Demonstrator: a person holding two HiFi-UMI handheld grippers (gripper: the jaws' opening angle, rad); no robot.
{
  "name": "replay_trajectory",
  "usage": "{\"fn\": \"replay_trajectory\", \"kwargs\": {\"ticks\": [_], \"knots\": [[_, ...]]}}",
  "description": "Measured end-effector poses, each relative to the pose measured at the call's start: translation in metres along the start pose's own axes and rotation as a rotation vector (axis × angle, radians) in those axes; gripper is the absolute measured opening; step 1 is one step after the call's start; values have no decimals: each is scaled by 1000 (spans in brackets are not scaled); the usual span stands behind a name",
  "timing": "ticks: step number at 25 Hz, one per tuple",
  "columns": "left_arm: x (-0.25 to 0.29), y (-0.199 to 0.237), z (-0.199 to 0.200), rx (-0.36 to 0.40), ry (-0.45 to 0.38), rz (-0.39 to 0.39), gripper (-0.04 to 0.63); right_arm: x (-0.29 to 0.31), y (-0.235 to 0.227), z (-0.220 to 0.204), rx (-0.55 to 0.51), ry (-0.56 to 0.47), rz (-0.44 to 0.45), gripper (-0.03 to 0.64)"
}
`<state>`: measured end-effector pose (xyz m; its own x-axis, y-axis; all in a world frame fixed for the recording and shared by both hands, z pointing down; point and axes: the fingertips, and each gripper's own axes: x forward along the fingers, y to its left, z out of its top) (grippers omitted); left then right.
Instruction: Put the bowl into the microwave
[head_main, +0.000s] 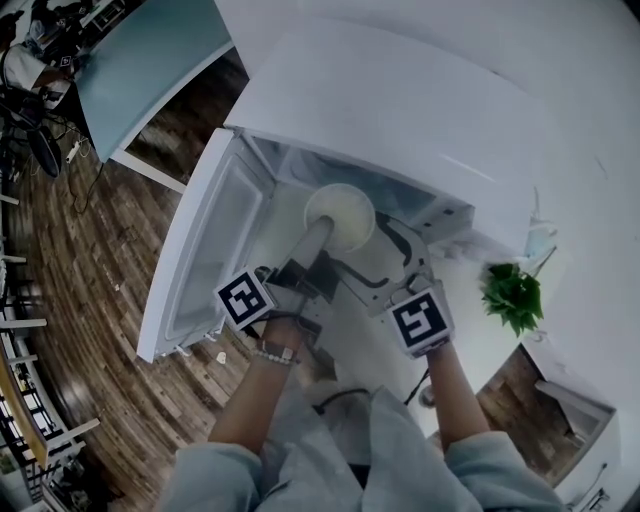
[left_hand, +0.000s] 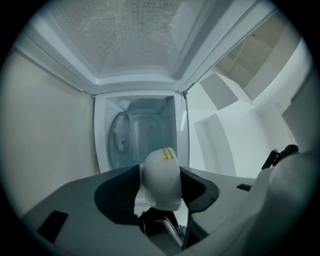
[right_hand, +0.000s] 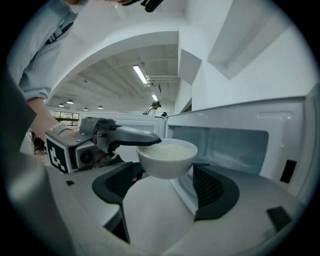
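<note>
Bowl (right_hand: 167, 159): white, upright, held off any surface at the open front of the microwave (head_main: 400, 110) and not set down inside. A small yellow sticker (left_hand: 167, 155) is on its outer wall; I cannot tell whether it holds anything. Left gripper (head_main: 318, 235): jaws clamped on the bowl's rim at the side nearest the person, 1 jaw over the lip and 1 under it, so this gripper alone carries the bowl. Right gripper (right_hand: 168, 176): jaws spread wide. The bowl sits in line between the 2 pads with a gap on each side, so the pads touch nothing. From overhead, this gripper lies just to the right of the bowl, level with the cavity mouth. Marker cubes: 1 on the left gripper (head_main: 244, 298) and 1 on the right (head_main: 420, 320), both facing up toward the head camera. Microwave door (head_main: 200, 250): swung fully open to the left, inner face exposed. The cavity (left_hand: 140, 135) is pale and lit, directly beyond the bowl. Both of the person's forearms reach forward, in light sleeves (head_main: 300, 460). Surroundings: a green plant (head_main: 513, 295) to the right of the microwave and dark wood flooring (head_main: 90, 260) to the left, below the door.
</note>
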<state>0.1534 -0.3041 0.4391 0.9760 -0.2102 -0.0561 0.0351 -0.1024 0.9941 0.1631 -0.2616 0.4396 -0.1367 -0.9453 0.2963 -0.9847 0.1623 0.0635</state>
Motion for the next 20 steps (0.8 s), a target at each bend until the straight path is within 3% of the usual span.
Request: {"fn": "replay_trajectory", "kwargs": {"ticks": [7, 20], "knots": [[12, 16, 11, 3, -7, 16, 219, 19, -20, 0, -6, -9, -11, 365], [47, 55, 21, -1, 12, 74, 219, 42, -48, -30, 106, 27, -87, 365]]}}
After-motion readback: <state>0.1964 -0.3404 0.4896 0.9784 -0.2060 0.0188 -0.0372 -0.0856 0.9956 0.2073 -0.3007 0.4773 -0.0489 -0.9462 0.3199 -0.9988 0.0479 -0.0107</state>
